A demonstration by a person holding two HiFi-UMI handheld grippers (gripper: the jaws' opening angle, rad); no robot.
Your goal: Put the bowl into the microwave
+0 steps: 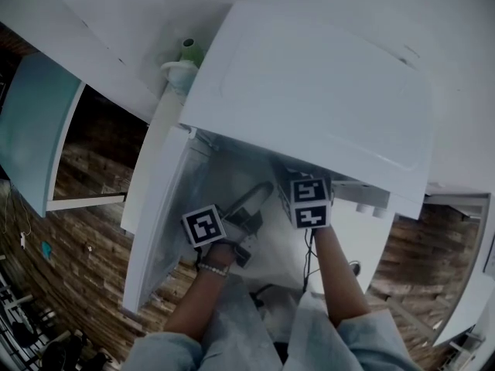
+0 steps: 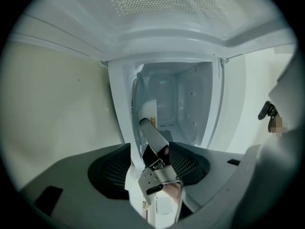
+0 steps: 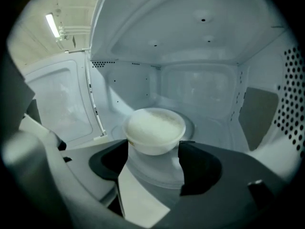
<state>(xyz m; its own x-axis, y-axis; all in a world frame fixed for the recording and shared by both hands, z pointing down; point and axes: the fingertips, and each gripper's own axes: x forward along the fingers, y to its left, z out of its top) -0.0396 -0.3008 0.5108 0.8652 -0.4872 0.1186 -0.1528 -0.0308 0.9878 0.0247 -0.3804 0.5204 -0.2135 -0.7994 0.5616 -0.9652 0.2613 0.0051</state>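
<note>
As the head view looks steeply down, the white microwave (image 1: 309,91) fills the middle, and its door (image 1: 155,230) stands open toward the left over a wooden floor (image 1: 85,230). A small green and white thing (image 1: 186,56) sits on top of the microwave at its back left corner. Both forearms of the person reach under the top of the microwave, so it hides the inside in this view.

The only writing is on a small yellow label (image 2: 152,121) seen past the edge of the door, and it is too small to read. The marker cubes (image 1: 311,202) carry only black and white squares.

In the left gripper view, the left gripper (image 2: 152,154) has its jaws drawn close and pinches a metal piece (image 2: 157,175) with a long silver bar. It may be a handle, but the view is too crowded to be sure.

In the right gripper view, the right gripper (image 3: 153,146) is inside the microwave with its jaws spread wide. The white bowl (image 3: 155,128), filled with something white, stands on the round glass plate (image 3: 191,124) in the middle of the microwave, and the two jaw tips are at its left and right sides.
</note>
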